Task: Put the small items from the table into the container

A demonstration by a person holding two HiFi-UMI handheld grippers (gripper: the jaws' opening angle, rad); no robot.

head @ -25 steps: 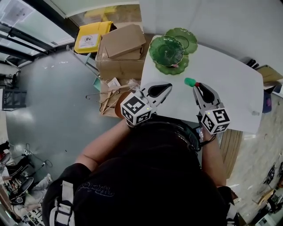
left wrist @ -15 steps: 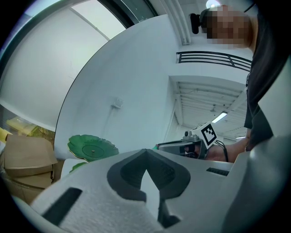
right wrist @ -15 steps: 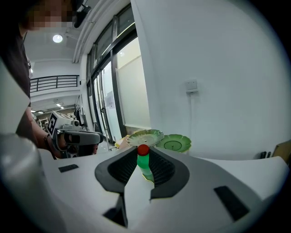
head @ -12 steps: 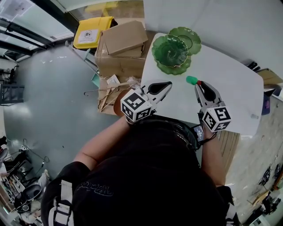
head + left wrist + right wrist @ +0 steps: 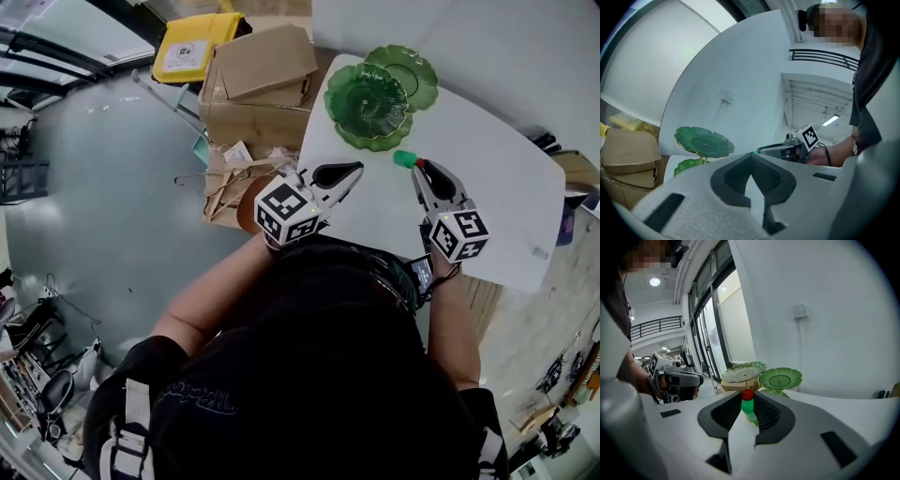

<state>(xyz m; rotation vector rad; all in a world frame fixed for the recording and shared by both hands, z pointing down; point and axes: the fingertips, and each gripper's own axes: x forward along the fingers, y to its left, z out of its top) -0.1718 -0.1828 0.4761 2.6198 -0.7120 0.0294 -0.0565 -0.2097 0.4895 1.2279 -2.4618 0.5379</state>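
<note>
A green tiered leaf-shaped dish stand (image 5: 367,96) rises at the far end of the white table (image 5: 497,178). My right gripper (image 5: 418,168) is shut on a small green bottle-like item with a red cap (image 5: 405,158), held just short of the stand. In the right gripper view the item (image 5: 748,407) sits upright between the jaw tips, with the green dishes (image 5: 780,378) beyond. My left gripper (image 5: 349,171) hovers over the table's left edge, shut, nothing in it. Its jaw tips (image 5: 751,155) meet in the left gripper view, and the dish stand (image 5: 704,142) is to the left.
Cardboard boxes (image 5: 258,84) and a yellow bin (image 5: 192,47) stand on the grey floor left of the table. A wire hanger and papers (image 5: 230,183) lie below the boxes. A small pale item (image 5: 541,251) lies near the table's right edge.
Both grippers have sunk a little towards the table. The green item stays gripped in the right jaws and the left jaws stay shut.
</note>
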